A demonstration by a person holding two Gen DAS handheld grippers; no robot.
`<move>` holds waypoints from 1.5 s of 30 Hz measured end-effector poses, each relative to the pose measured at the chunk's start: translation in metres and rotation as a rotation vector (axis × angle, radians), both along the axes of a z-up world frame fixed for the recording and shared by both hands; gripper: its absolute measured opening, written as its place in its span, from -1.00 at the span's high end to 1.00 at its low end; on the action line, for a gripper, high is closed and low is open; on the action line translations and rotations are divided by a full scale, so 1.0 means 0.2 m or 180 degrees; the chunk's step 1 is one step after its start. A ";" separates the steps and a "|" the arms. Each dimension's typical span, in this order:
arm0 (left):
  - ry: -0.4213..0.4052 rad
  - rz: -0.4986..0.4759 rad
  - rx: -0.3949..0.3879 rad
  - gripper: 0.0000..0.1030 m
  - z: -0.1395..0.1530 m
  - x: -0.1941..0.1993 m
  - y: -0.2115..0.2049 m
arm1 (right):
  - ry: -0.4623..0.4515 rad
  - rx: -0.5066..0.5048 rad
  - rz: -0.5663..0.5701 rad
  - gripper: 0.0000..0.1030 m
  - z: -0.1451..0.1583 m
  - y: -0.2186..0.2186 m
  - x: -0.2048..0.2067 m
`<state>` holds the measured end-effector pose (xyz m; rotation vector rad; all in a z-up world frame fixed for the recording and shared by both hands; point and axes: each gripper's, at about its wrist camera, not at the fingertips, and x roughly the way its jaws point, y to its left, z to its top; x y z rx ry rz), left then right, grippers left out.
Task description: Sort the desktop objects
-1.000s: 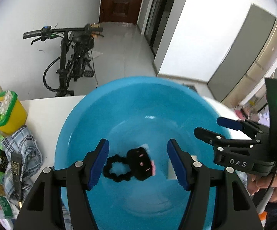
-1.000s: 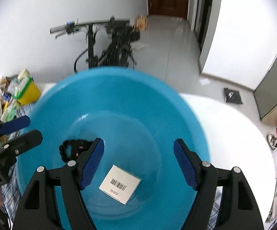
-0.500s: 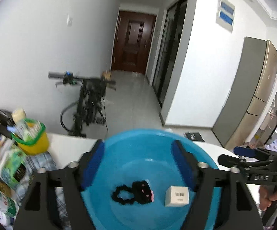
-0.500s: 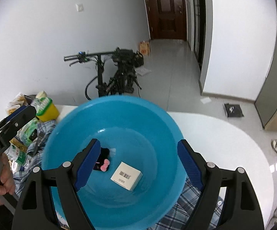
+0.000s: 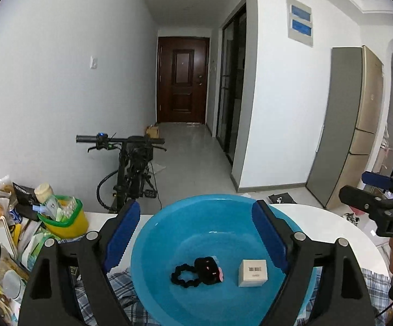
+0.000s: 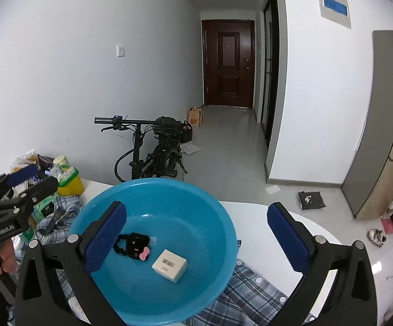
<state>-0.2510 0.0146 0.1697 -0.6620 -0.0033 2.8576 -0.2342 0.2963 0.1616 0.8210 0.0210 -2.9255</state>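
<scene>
A blue plastic basin (image 5: 169,225) (image 6: 196,206) sits on a plaid cloth (image 6: 250,293) on the white table (image 6: 253,214). Inside lie a black hair tie with a black-and-pink plush charm (image 5: 200,271) (image 6: 135,245) and a small white box with a barcode (image 5: 252,273) (image 6: 170,265). My left gripper (image 5: 195,237) is open and empty, raised above the basin's near side. My right gripper (image 6: 196,239) is open and empty, raised above the basin's right part. Each gripper shows at the edge of the other's view.
A yellow tub with a green rim (image 5: 63,221) (image 6: 70,182) and a pile of snack packets and bottles (image 5: 3,241) crowd the table's left side. A bicycle (image 5: 131,168) stands beyond the table by the wall. A fridge (image 5: 356,146) stands at the right.
Both grippers have lifted and drawn back from inside the basin. The hair tie and the box stay lying in the basin.
</scene>
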 end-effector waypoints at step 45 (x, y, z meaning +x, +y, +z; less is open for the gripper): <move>0.0883 -0.0064 0.0012 -1.00 0.18 1.05 -0.06 | 0.0838 0.0540 -0.0359 -1.00 0.09 -0.10 0.91</move>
